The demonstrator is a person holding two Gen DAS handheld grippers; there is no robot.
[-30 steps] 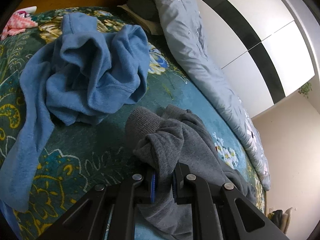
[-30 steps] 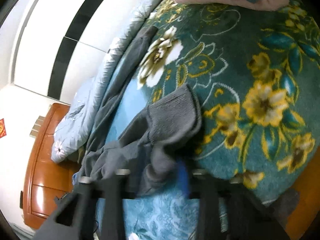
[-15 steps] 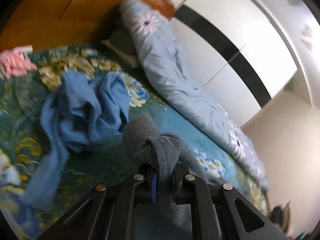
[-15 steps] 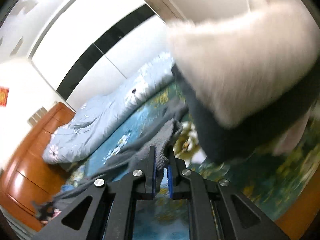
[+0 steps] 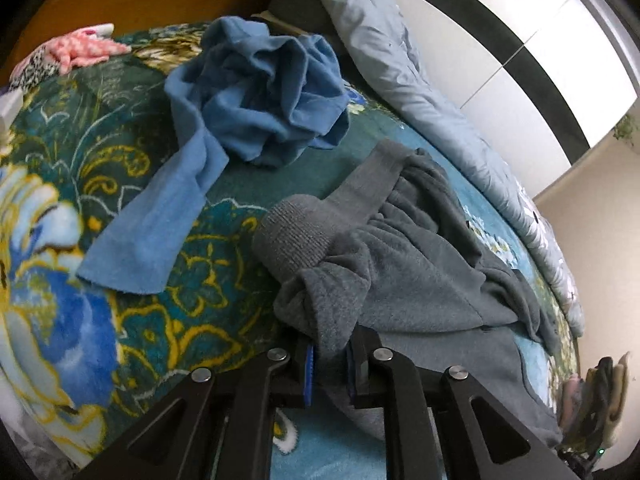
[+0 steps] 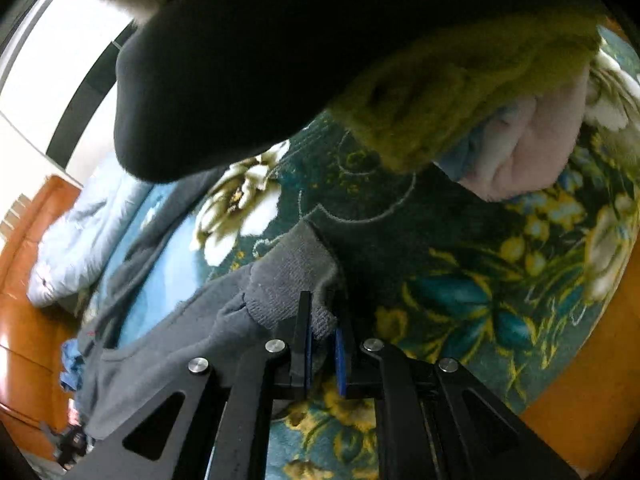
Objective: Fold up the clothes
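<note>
A grey sweatshirt (image 5: 416, 276) lies spread on the floral bed blanket (image 5: 132, 320). My left gripper (image 5: 329, 364) is shut on a bunched fold of it beside one ribbed cuff (image 5: 294, 240). In the right wrist view my right gripper (image 6: 322, 354) is shut on the other ribbed cuff (image 6: 296, 276) of the grey sweatshirt (image 6: 168, 356), low over the blanket. A crumpled blue garment (image 5: 256, 100) lies beyond the grey one, apart from both grippers.
A pale blue duvet (image 5: 404, 64) runs along the bed's far side by the white wardrobe. Pink clothing (image 5: 80, 48) lies near the wooden headboard. A dark sleeve (image 6: 260, 60) and folded pink and yellow clothes (image 6: 520, 136) fill the top of the right wrist view.
Both grippers have come down from a raised position to near the blanket, still holding the grey sweatshirt, which now lies more spread out. The right gripper closed on the cuff a second ago.
</note>
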